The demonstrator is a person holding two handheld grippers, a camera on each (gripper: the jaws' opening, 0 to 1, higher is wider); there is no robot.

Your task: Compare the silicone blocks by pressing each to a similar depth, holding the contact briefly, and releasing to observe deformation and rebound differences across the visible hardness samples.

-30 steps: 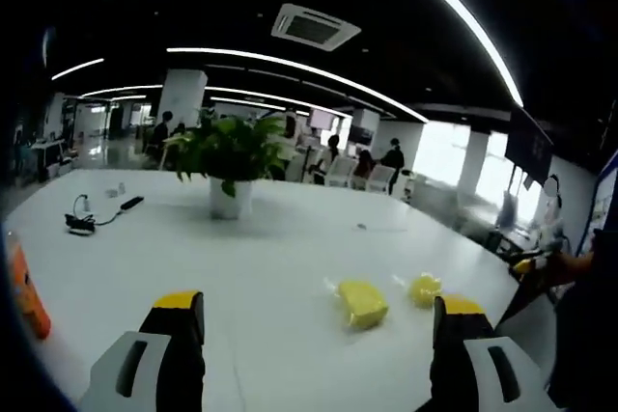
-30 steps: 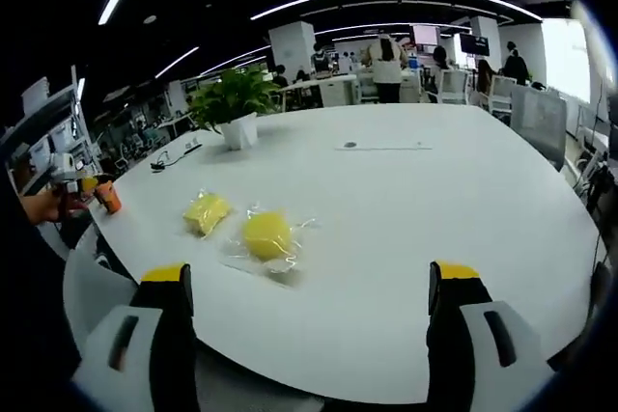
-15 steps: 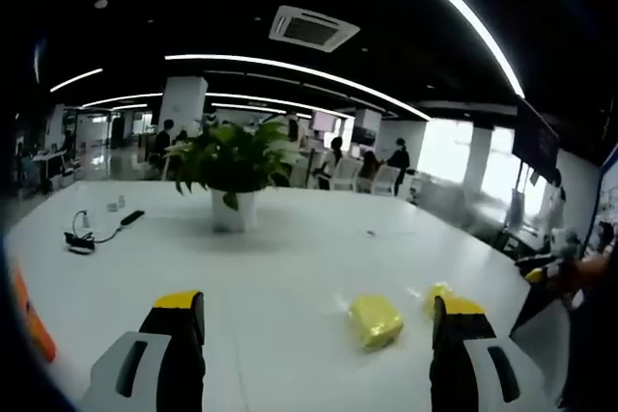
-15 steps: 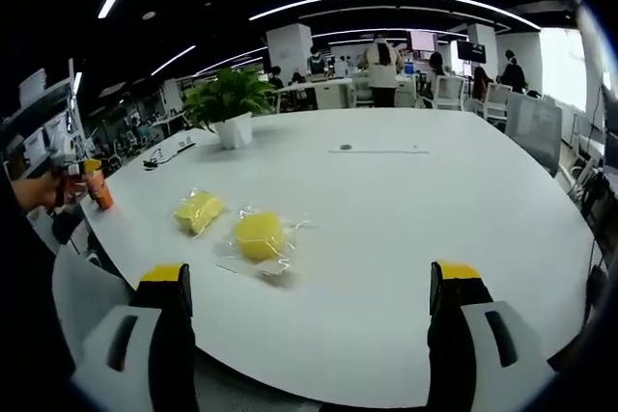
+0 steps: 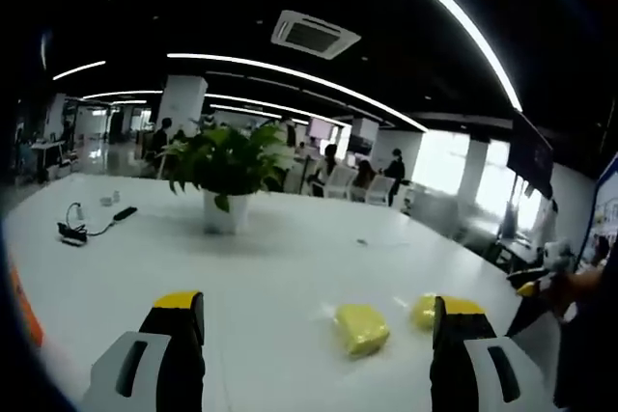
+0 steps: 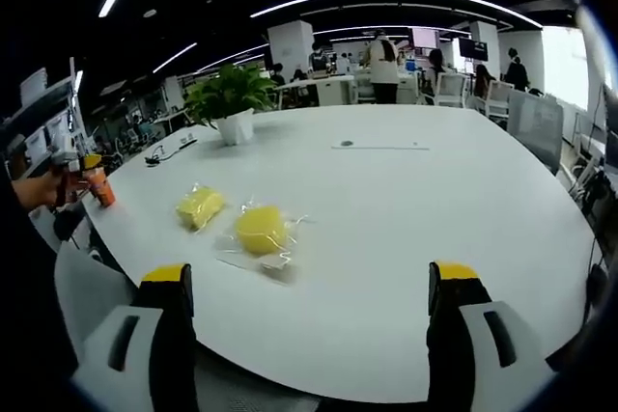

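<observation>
Both grippers' fingers [image 6: 165, 282] spread wide, holding nothing. Round yellow block [image 6: 261, 229] and square yellow block [image 6: 200, 206], bagged, lie on the tabletop [image 6: 415, 190] ahead, untouched.

Desk [image 6: 463, 190] was plain white. Two silicone blocks were yellow: a squarish block [image 6: 200, 207] and a round block [image 6: 261, 230], each in clear glossy wrap. Left gripper [image 5: 314, 320] and right gripper [image 6: 314, 287] had black jaws with yellow tips and grey bodies. Plant [image 5: 224, 156] was green in a white pot [image 5: 220, 212]. An orange object [image 6: 102, 192] sat at the desk edge. A black cable [image 5: 77, 231] lay on the white.
</observation>
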